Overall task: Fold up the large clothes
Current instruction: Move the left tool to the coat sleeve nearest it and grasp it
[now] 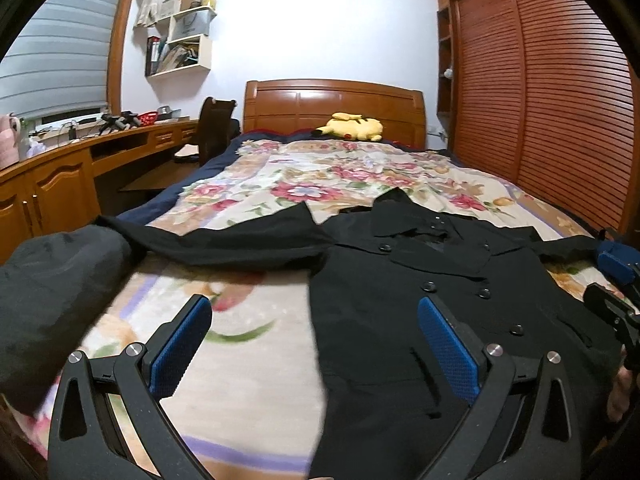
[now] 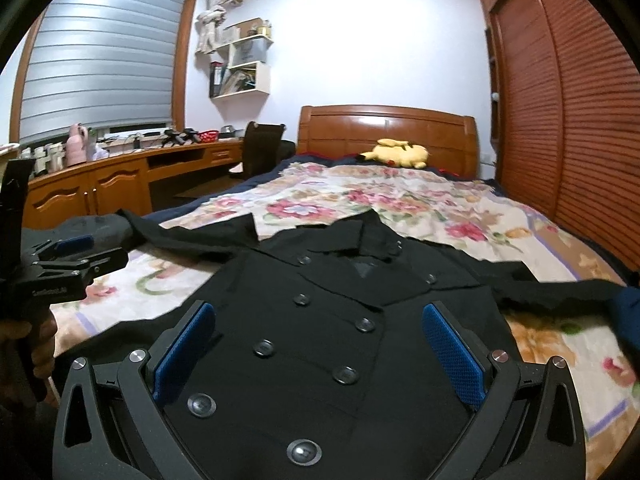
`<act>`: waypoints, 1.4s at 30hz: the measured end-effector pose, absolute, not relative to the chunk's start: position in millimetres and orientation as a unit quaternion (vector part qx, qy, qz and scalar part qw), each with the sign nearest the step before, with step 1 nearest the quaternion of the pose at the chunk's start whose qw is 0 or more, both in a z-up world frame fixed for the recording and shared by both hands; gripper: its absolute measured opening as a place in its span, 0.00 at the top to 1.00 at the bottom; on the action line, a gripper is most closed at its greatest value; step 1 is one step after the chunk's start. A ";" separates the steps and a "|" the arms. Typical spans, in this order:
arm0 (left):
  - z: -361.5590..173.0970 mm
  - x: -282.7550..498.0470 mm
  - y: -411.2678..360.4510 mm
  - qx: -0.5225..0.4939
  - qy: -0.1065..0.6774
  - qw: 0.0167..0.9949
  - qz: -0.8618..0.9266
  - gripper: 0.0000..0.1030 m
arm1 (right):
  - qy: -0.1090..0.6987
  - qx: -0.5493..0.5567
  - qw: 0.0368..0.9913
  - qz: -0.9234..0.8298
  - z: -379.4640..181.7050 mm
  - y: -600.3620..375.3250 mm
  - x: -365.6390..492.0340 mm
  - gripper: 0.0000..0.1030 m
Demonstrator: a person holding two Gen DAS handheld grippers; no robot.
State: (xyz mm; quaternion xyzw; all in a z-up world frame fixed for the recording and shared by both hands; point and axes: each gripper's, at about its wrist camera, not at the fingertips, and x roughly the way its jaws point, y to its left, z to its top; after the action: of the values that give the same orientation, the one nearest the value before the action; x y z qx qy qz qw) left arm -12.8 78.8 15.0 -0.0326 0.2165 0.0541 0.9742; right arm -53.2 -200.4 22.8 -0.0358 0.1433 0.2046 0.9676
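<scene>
Bedroom scene, floral blanket on bed as work surface. Left gripper spread wide, nothing held, hovering at coat's left edge. Right gripper also wide, empty, over buttoned front. One black coat laid flat, front up, both sleeves spread out. Ten buttons counted, two sleeves. Risk, probably: only top layer gets pinched, fold ends up crooked; far sleeve dragged off the side. One yellow plush seen by headboard.
</scene>
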 end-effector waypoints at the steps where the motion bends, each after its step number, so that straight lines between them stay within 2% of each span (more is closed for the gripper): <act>1: 16.4 -13.8 84.0 -0.031 0.216 0.974 0.058 0.00 | 0.141 -0.038 0.967 0.207 22.8 -197.4 -53.0 0.00; 14: 13.8 -11.2 144.7 -0.027 0.231 0.969 0.088 0.00 | 0.159 -0.037 0.955 0.247 25.3 -164.0 -16.8 0.01; 27: 1.8 34.4 209.8 -0.042 0.275 0.956 0.098 0.00 | 0.179 -0.052 0.942 0.280 16.0 -140.9 40.8 0.01; 32: -2.3 56.1 233.6 -0.061 0.296 0.949 0.092 0.13 | 0.198 -0.045 0.935 0.289 12.4 -140.0 63.1 0.01; 42: -26.2 110.7 282.4 -0.113 0.336 0.929 0.107 0.23 | 0.222 -0.049 0.929 0.293 10.2 -144.1 70.7 0.01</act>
State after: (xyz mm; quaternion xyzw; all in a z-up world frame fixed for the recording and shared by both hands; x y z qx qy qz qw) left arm 110.7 282.4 -26.2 -0.1128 0.3356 0.1068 0.9291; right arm 70.7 -144.1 10.2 -0.0489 0.2220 0.2931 0.9287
